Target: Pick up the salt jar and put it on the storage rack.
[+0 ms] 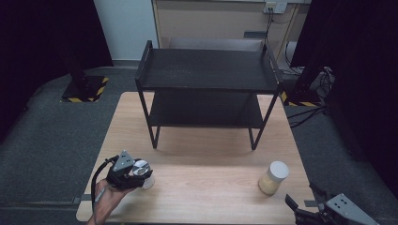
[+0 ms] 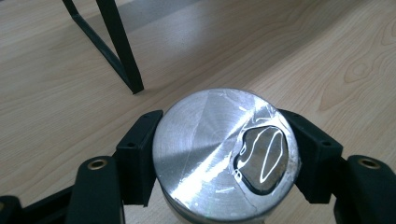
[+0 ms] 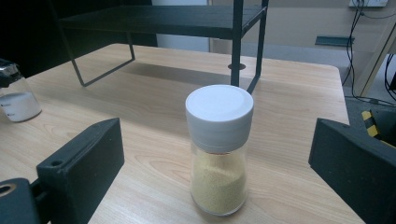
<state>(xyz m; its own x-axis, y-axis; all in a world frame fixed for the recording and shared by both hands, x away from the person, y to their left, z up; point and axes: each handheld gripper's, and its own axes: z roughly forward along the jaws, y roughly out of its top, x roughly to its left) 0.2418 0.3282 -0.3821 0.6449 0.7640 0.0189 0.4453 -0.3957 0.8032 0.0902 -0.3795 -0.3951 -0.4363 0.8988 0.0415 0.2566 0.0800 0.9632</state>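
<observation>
Silver-lidded jar (image 2: pixel 224 158) of white powder, standing at the counter's (image 1: pixel 206 187) near left corner, grasped by the left claw (image 1: pixel 136 176). Right claw (image 1: pixel 305 201) released, near the white-capped jar (image 1: pixel 273 178) of yellow granules.

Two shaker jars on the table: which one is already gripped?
The glass jar with the silver metal lid, holding white powder, sits clamped in the left hand-held gripper. The white-capped jar of yellowish granules stands free before the open right hand-held gripper.
</observation>
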